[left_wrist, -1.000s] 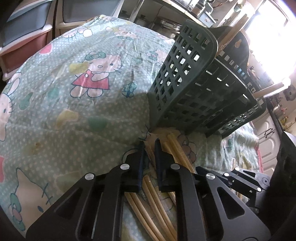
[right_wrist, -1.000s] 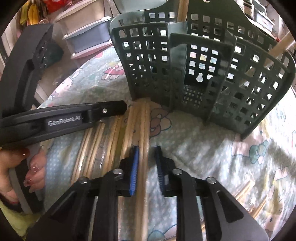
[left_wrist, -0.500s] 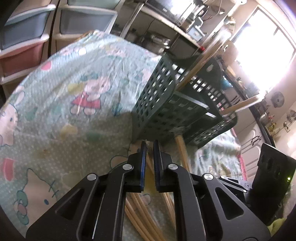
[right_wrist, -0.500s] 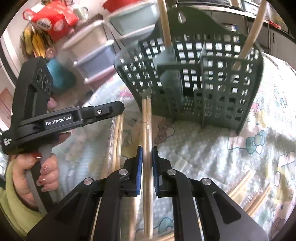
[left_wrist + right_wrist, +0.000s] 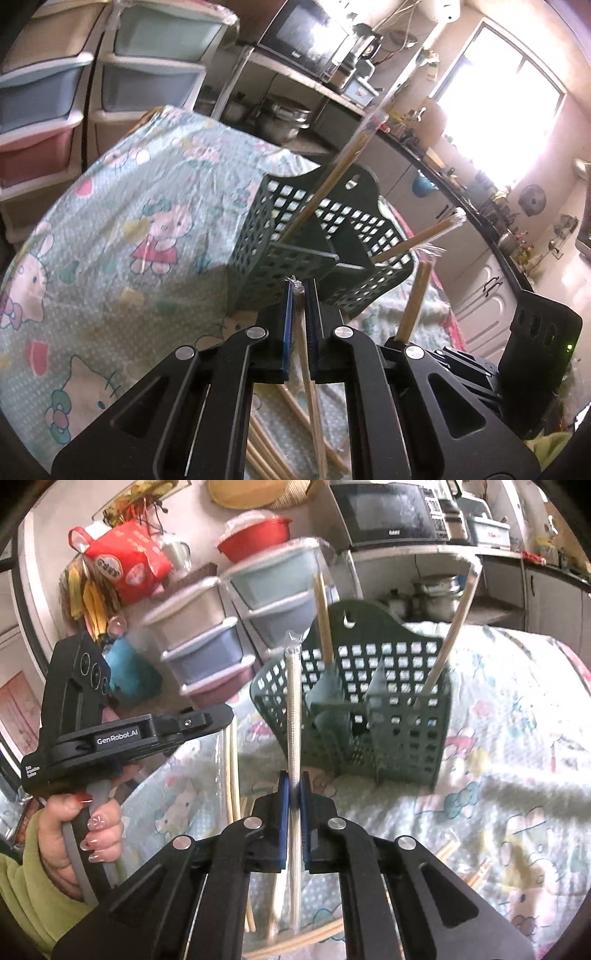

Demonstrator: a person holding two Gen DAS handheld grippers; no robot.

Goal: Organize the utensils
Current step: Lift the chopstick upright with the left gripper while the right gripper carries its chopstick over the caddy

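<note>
At the bottom centre of the right wrist view, the right hand-held gripper has just been closing and now clamps a clear-wrapped pair of pale wooden chopsticks, tilted up before the dark green perforated plastic utensil basket. Low in the left wrist view, the left hand-held gripper pinches another wrapped wooden pair. Loose pairs lie on the cartoon-print cloth over the worktop.

Both my hand-held grippers came up off the bench. The right one just finished closing on a wrapped pair of chopsticks; the left lifted its pair, and the basket looks farther away.
</note>
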